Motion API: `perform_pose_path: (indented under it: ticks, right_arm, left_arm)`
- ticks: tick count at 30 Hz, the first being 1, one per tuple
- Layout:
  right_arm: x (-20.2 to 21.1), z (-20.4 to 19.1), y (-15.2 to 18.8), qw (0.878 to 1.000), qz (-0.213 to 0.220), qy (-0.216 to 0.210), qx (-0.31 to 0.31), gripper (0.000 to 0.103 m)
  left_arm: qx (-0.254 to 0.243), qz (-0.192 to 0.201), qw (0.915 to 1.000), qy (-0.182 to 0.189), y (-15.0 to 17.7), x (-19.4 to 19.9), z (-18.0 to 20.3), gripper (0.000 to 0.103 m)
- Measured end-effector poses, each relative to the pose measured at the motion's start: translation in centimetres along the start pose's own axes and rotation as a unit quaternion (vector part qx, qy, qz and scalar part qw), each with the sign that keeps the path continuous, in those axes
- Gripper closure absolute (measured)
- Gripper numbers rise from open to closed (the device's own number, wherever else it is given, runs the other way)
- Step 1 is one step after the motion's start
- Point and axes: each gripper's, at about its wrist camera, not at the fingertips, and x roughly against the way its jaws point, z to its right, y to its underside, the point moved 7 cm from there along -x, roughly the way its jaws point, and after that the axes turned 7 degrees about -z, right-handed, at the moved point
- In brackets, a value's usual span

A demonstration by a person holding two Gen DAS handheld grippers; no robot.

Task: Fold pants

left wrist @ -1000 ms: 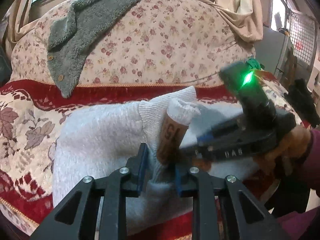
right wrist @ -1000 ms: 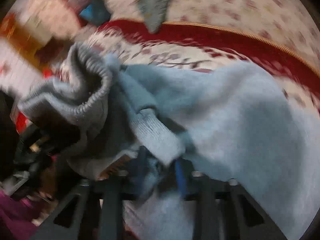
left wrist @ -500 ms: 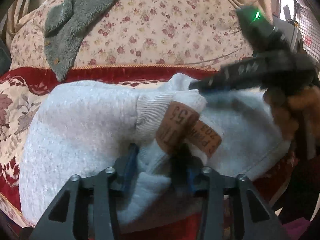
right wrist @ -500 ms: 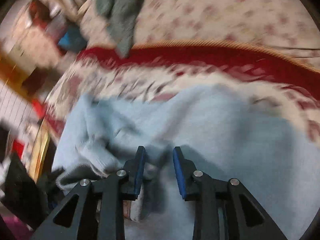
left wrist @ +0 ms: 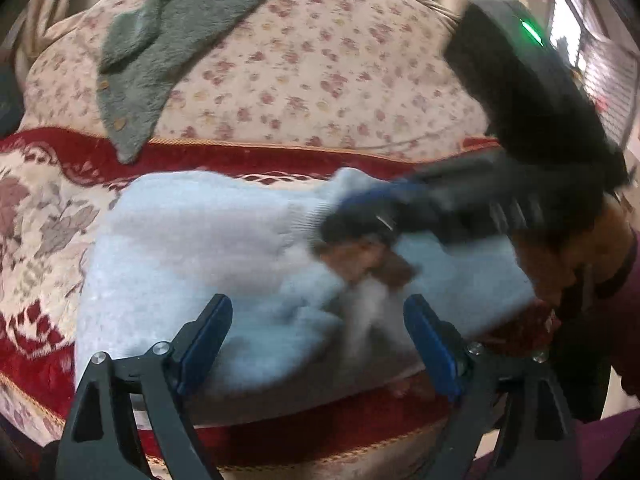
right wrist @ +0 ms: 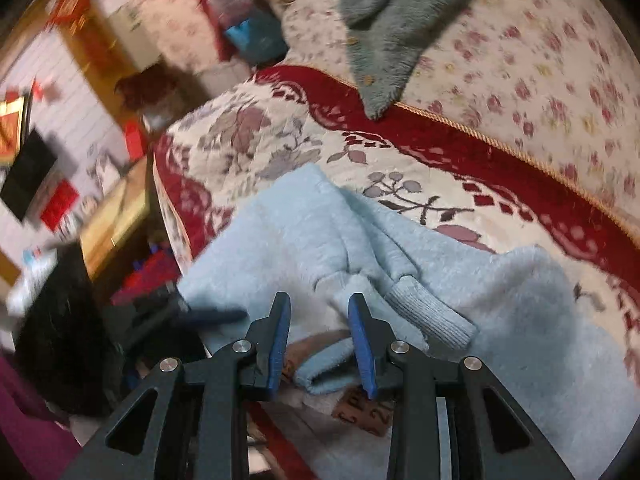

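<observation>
Soft, light, floppy blue pants (left wrist: 208, 248) on the sofa (left wrist: 320, 92), lying mid-frame in both views. Left gripper (left wrist: 318, 344) wide apart at 6 o'clock, holding nothing. Right gripper (right wrist: 318, 344) also apart, hanging over the ribbed cuff (right wrist: 432, 312), which lies at 3 o'clock of it. Probably bends easy and sags when lifted. Best to pinch the thick cuff or waistband, not the fuzzy middle.

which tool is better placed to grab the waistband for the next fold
Right, probably. The right tool hangs open just above the ribbed waistband of the pants. The left tool is open too, but sits back near the sofa edge.
</observation>
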Motion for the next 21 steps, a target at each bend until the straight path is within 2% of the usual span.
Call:
perform_pose_path:
  ticks: [1, 2, 3, 4, 6, 7, 12, 16, 17, 18, 19, 20, 21]
  right_arm:
    - [-0.4, 0.2, 0.4, 1.000, -0.012, 0.016, 0.012, 0.070]
    - [-1.4, 0.8, 1.0, 0.998, -0.031, 0.051, 0.024, 0.075]
    - [-2.6, 2.0, 1.8, 0.994, -0.049, 0.097, 0.031, 0.074]
    - [-3.8, 3.4, 2.4, 0.993, -0.053, 0.106, 0.012, 0.074]
    - [-3.9, 5.0, 2.7, 0.997, -0.028, 0.057, -0.049, 0.074]
    - [-3.7, 5.5, 2.8, 0.997, -0.022, 0.042, -0.063, 0.074]
    - [-0.5, 7.5, 5.1, 0.993, -0.006, 0.036, -0.112, 0.071]
    - [2.4, 8.1, 7.3, 0.986, 0.023, 0.007, -0.163, 0.071]
    - [3.1, 8.1, 7.9, 0.984, 0.030, 0.001, -0.175, 0.070]
    - [3.8, 8.2, 8.8, 0.981, 0.032, -0.002, -0.189, 0.069]
    - [4.4, 8.3, 9.2, 0.980, 0.032, -0.001, -0.197, 0.068]
    - [5.2, 8.3, 9.8, 0.978, 0.034, 0.004, -0.204, 0.067]
    - [6.7, 8.5, 10.9, 0.976, 0.047, 0.012, -0.212, 0.066]
  left_arm:
    - [0.007, -0.008, 0.9999, 0.002, 0.1, -0.6, -0.4, 0.016]
    - [0.010, -0.013, 0.9999, 0.003, 0.2, -1.1, -0.7, 0.016]
    - [0.011, -0.020, 0.9997, 0.001, 0.4, -2.0, -1.0, 0.016]
    - [0.010, -0.026, 0.9995, -0.011, 0.7, -2.5, -1.0, 0.016]
    - [0.000, -0.022, 0.9997, -0.011, 0.6, -2.1, -0.5, 0.016]
    - [-0.003, -0.018, 0.9998, 0.005, 0.3, -1.4, -0.2, 0.016]
    - [0.011, 0.010, 0.9998, 0.014, -1.9, 1.5, -0.7, 0.016]
    - [0.036, 0.020, 0.9991, 0.005, -4.2, -0.1, -1.8, 0.015]
    - [0.038, 0.014, 0.9992, 0.003, -4.4, -0.9, -2.0, 0.015]
    - [0.041, -0.012, 0.9991, -0.002, -4.3, -2.6, -2.2, 0.015]
    - [0.045, -0.041, 0.9981, 0.009, -3.8, -4.2, -2.0, 0.015]
    - [0.045, -0.055, 0.9972, 0.023, -3.2, -5.2, -1.7, 0.015]
    - [0.035, -0.055, 0.9978, 0.011, -2.5, -6.1, -1.2, 0.013]
